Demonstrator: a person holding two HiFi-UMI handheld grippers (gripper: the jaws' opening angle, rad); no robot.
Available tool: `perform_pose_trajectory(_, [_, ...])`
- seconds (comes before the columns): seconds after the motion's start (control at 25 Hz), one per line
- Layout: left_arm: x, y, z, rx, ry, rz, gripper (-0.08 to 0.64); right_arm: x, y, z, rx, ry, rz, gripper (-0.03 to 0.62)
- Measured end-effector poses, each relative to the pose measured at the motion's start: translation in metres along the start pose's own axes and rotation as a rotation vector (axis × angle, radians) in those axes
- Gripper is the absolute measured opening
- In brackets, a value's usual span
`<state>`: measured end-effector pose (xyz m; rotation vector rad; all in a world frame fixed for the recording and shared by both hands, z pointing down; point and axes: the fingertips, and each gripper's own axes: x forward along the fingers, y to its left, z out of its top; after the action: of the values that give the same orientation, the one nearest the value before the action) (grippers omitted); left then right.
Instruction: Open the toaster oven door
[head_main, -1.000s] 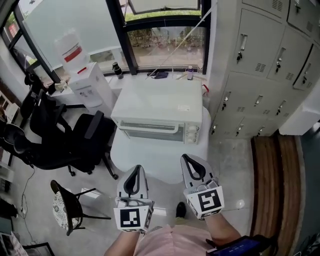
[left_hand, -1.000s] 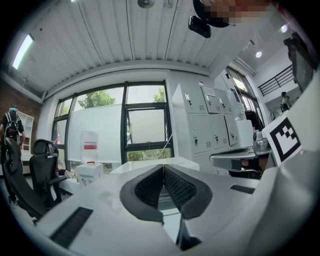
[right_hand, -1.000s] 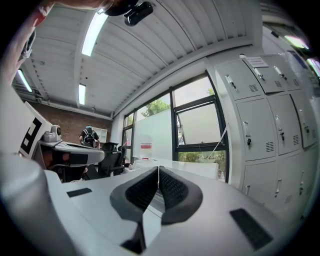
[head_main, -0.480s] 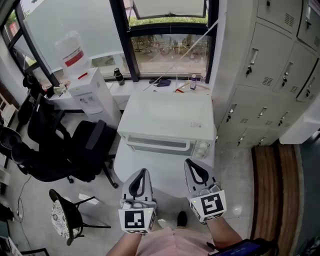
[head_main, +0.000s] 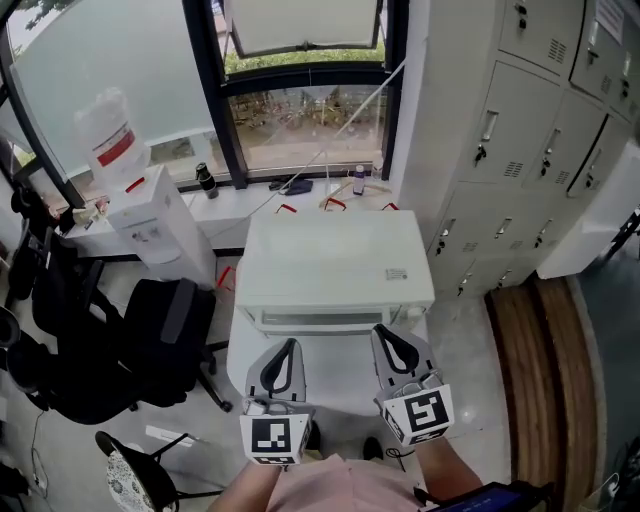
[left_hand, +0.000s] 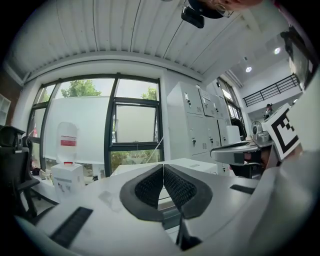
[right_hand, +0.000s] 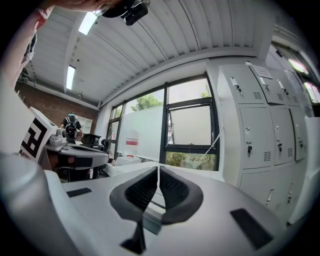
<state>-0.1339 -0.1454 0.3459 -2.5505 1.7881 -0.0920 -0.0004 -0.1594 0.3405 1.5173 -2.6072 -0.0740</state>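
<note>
Since a second ago the view has come forward and over the toaster oven (head_main: 335, 265). Its front, which showed plainly then, is now only a thin strip under the top panel. Both units have closed in on that front edge.

- Left hand-held gripper (head_main: 288, 346): jaws fully together, pads touching, holding nothing. Its own view confirms this (left_hand: 163, 166).
- Right hand-held gripper (head_main: 386, 333): same, pinched closed and empty (right_hand: 158, 169).
- Oven sits on the white surface (head_main: 330, 375), back toward the window sill. The door (head_main: 325, 321) faces the person.
- Key relation: the door lies straight ahead of both tips and slightly below them. Its long axis runs left-right, across the line of the jaws.
- The right tip is nearest, just short of the door's right end. The left tip sits a little further back, opposite the left-centre.
- I can't make out the handle from this steep angle, so the grab point is a guess until the view drops.
- Jaws need to part before anything can be gripped.
- Room: my guess is the door hinges low and swings down toward the person, into the bare strip of surface where both units sit now. Whichever pulls must back off with it.
- Lockers (head_main: 520, 150) stand close on the right and an office chair (head_main: 150, 335) is near on the left. Space toward the person looks free.
</note>
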Motion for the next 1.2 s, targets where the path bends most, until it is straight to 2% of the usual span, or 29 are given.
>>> perform_pose_trajectory(0.16, [0.013,0.01,-0.001,0.01,0.001,-0.043,0.014,0.007,-0.002,0.002,-0.01,0.003,-0.041,0.014])
perform_pose_trajectory(0.36, [0.028,0.012,-0.003,0.013,-0.006,-0.092,0.014,0.013,-0.002,-0.001,-0.032,0.016,-0.046,0.017])
perform_pose_trajectory(0.56, [0.037,0.01,-0.012,-0.019,0.004,-0.107,0.014,0.019,-0.003,-0.012,-0.048,0.053,-0.014,0.025])
perform_pose_trajectory(0.68, [0.038,0.009,-0.02,-0.033,0.01,-0.103,0.014,0.027,0.004,-0.022,-0.055,0.074,0.048,0.053])
perform_pose_trajectory(0.88, [0.041,0.014,-0.032,-0.081,0.052,-0.089,0.014,0.042,0.014,-0.046,-0.16,0.139,0.152,0.134])
perform_pose_trajectory(1.08, [0.048,0.02,-0.04,-0.095,0.065,-0.08,0.014,0.048,0.013,-0.075,-0.28,0.253,0.215,0.183])
perform_pose_trajectory(1.2, [0.053,0.022,-0.044,-0.114,0.076,-0.076,0.014,0.05,0.012,-0.092,-0.359,0.318,0.242,0.189])
